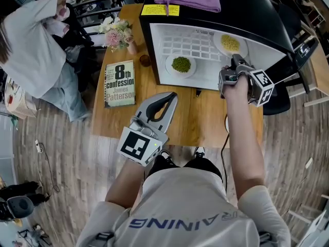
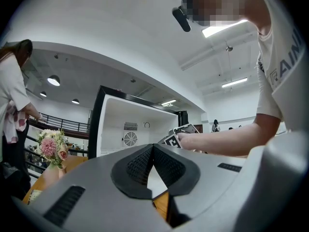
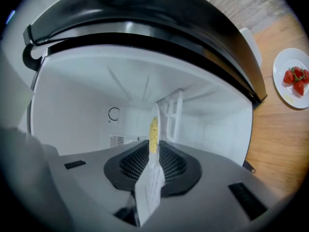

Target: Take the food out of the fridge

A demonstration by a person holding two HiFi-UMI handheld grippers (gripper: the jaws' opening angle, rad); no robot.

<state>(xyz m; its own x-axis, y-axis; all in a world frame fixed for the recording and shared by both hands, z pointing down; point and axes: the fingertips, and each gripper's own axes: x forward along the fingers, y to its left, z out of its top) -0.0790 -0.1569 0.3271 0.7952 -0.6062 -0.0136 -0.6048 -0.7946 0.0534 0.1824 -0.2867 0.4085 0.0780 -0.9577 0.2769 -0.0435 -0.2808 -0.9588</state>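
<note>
Two plates of food sit inside the open fridge (image 1: 247,4).
Fingers of the right gripper (image 3: 153,146) clamp the rim of the yellow-food plate (image 1: 230,44); the green-food plate (image 1: 181,65) lies left of them. The left gripper (image 2: 153,153) is over the bench (image 1: 195,117), its fingers together and empty.

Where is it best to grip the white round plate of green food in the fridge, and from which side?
Probably the near rim of the white round plate, coming level through the black fridge's open front: it lies flat with the green food heaped mid-plate, leaving the rim bare.
</note>
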